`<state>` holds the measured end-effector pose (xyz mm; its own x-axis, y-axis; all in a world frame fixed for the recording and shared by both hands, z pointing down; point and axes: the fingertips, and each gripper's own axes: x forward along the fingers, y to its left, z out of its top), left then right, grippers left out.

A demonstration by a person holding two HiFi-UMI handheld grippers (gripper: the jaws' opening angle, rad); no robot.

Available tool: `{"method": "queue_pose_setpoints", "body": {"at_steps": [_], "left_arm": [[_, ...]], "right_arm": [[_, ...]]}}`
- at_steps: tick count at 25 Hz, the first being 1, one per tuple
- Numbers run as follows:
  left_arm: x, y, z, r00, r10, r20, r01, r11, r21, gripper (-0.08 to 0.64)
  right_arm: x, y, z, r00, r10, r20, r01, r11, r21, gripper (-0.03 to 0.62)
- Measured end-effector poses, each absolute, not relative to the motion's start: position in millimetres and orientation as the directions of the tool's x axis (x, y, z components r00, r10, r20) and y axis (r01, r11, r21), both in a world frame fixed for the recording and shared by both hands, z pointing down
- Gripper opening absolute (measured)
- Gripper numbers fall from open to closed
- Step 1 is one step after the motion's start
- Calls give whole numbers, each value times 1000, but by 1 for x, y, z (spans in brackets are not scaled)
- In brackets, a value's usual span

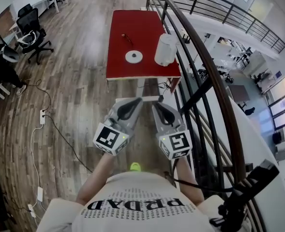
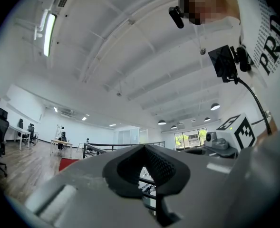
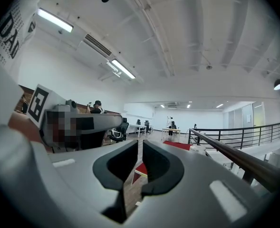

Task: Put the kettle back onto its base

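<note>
Left gripper (image 1: 136,100): jaws together at the tips, nothing in them. Right gripper (image 1: 157,104): jaws a thin slit apart, also empty. Both sit side by side at lower centre, over the brown wooden plank floor (image 1: 74,95). The white cylindrical kettle (image 1: 165,49) stands at upper centre on the red rectangular worktop (image 1: 142,25), just right of its round white base (image 1: 133,57), not touching it.

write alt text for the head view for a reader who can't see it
A white kettle stands on a red table beside its round white base, not on it. Short of the table, a person holds the left gripper and right gripper side by side, both empty, above a wooden floor beside a curved railing.
</note>
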<state>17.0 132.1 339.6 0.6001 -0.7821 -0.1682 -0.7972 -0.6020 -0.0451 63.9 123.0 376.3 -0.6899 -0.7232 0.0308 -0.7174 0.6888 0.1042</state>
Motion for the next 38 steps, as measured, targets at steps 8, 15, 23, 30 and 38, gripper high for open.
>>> {"method": "queue_pose_setpoints", "body": {"at_steps": [8,15,23,30,38], "left_arm": [[18,108,344,600,-786,-151,-797,-604,-23,2],[6,80,357,605,-784,-141,-793,-609,-18,2],[-2,37,349,638,-754,-156,-766,-643,-22,2],[-13,-8,345,654,-738,-166,-748,-663,-1,2],[-25,-54,339,680,-715,-164,-727,-686,-21,2]], "right_arm": [[65,98,382,-694,-718,59,-712,696,93,26],[52,70,387,-692,-720,52,-716,694,75,18],[43,27,380,-668,-742,55,-738,670,85,14],[32,-21,376,-634,-771,62,-767,636,83,14],[19,-63,365,-591,-807,26,-802,590,89,14]]}}
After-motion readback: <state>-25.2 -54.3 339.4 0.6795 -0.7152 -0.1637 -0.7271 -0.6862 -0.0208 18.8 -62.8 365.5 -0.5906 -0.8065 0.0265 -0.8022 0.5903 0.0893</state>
